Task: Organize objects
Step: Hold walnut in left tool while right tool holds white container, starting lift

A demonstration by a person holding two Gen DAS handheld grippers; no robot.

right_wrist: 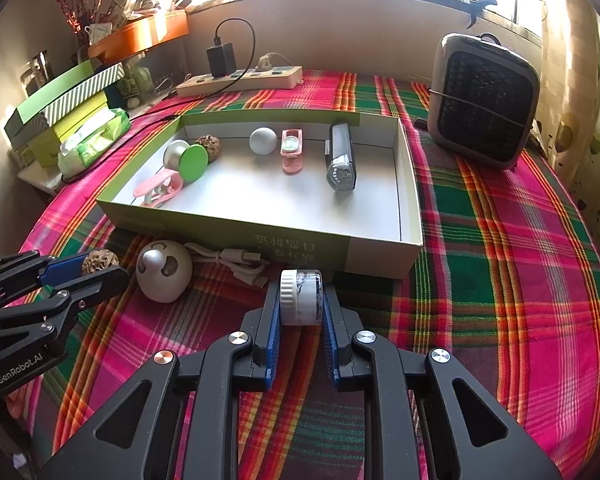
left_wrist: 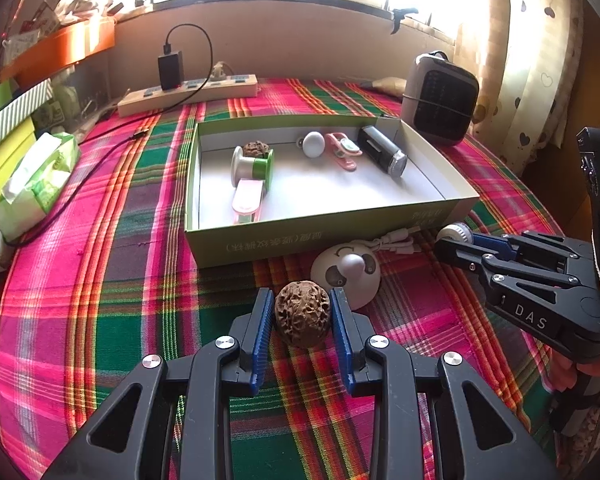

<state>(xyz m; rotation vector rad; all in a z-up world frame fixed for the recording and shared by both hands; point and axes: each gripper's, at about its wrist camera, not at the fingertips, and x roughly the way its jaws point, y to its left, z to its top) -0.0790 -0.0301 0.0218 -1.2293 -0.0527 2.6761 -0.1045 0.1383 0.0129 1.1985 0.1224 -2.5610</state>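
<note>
Both wrist views face the box (left_wrist: 324, 236) from nearby.

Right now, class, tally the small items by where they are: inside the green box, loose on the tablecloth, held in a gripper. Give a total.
Inside the green box: 6
Loose on the tablecloth: 2, the white dome and the white cable
Held in a gripper: 2, a walnut and a white roll
Total: 10

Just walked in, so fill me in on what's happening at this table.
Small items are being sorted into the open box. The left gripper is closed on a walnut, and the right gripper is closed on a small white reel, both just in front of the box. A white round gadget and a cable remain on the tablecloth.
</note>
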